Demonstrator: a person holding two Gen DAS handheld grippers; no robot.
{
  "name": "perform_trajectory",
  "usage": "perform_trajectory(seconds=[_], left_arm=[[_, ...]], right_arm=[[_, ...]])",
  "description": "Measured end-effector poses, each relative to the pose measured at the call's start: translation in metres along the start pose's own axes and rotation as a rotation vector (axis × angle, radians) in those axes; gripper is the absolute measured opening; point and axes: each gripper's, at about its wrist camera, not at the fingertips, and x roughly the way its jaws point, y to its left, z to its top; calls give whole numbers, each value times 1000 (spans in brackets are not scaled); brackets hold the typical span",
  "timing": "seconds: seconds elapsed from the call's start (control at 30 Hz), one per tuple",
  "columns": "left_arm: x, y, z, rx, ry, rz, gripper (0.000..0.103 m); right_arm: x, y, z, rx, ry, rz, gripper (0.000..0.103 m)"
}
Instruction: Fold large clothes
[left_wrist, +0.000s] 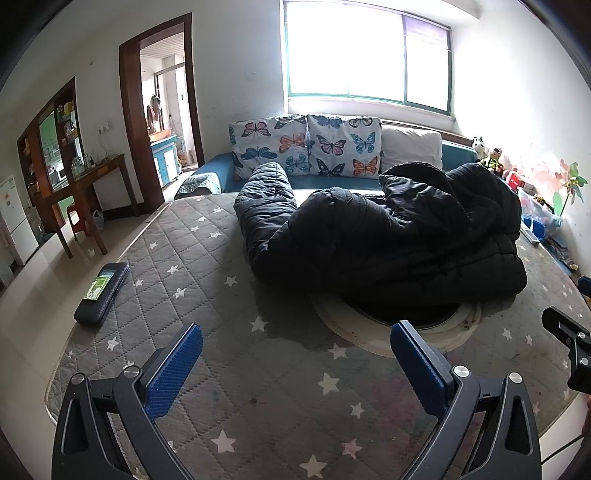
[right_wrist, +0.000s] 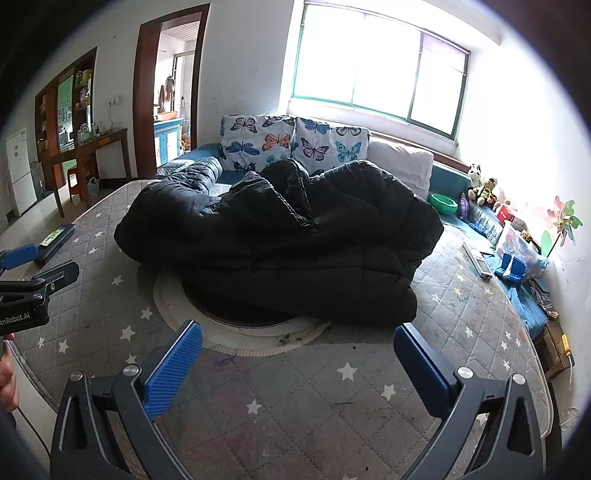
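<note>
Left tongs wide open, empty, above grey star mattress. Black puffer coat crumpled ahead, well apart from the tips. Dark case ahead-left at mattress edge. Right tongs far right, partly cut off.

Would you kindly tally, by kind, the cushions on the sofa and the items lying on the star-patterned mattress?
Butterfly cushions: 2
Plain white cushion: 1
Black padded coat: 1
Dark case at the mattress edge: 1
Total: 5
</note>
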Motion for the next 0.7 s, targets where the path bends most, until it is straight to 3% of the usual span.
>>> perform_trajectory(seconds=[0.7], left_arm=[[15, 0, 12, 36, 26, -11, 103]], right_arm=[[11, -6, 9, -16, 11, -22, 103]])
